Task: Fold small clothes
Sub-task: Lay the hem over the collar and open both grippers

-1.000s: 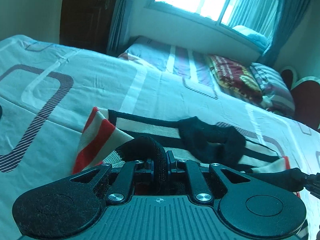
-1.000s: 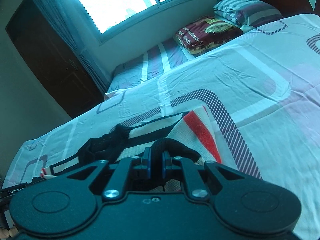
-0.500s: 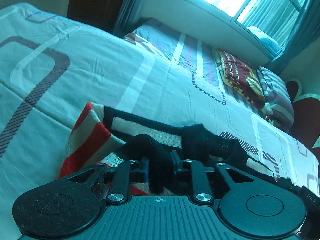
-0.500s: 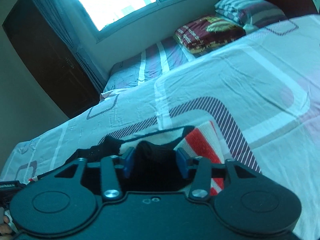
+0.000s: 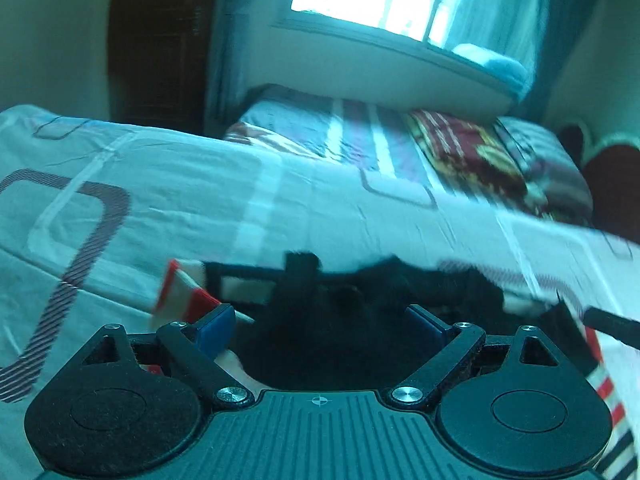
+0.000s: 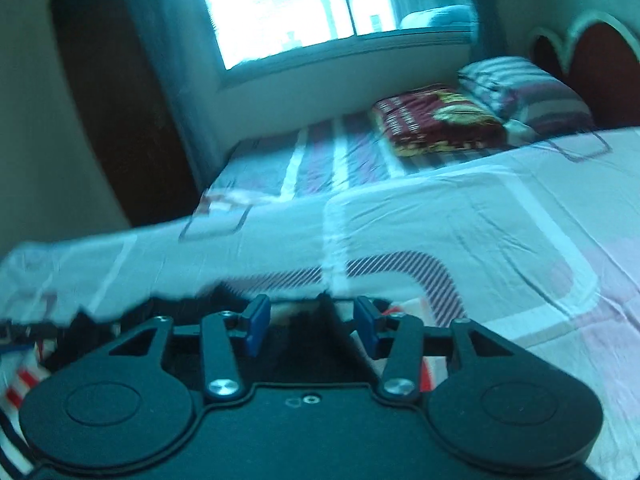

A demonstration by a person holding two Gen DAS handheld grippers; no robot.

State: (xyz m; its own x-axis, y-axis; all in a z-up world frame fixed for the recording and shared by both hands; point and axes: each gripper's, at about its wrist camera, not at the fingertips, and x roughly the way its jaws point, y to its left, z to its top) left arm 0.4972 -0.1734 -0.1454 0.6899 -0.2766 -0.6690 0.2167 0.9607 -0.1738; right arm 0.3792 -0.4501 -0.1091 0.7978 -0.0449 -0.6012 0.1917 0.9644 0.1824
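A small knitted garment with cream, red and black stripes (image 5: 184, 292) lies on the bed sheet (image 5: 160, 200), black parts (image 5: 452, 284) bunched along its middle. My left gripper (image 5: 322, 320) hangs just over its near edge. The jaws are wide and still opening, and the blue pads (image 5: 216, 328) stand clear of the black fabric lying loose between them. In the right wrist view the garment (image 6: 24, 384) shows at the lower left. My right gripper (image 6: 312, 322) has its jaws partly apart and closing. A peak of black cloth sits between its pads (image 6: 256, 328), which do not press on it.
The patterned bed sheet (image 6: 480, 220) stretches far ahead. A second striped bed with a red pillow (image 6: 436, 120) and a striped pillow (image 6: 520, 92) lies beyond, under a bright window (image 6: 300, 8). A dark door (image 5: 160, 40) and a headboard (image 6: 600, 60) stand at the sides.
Both grippers were shut on black folds of the garment a second ago. Their jaws have come apart and the fabric has dropped between them. Both views are now blurred by motion.
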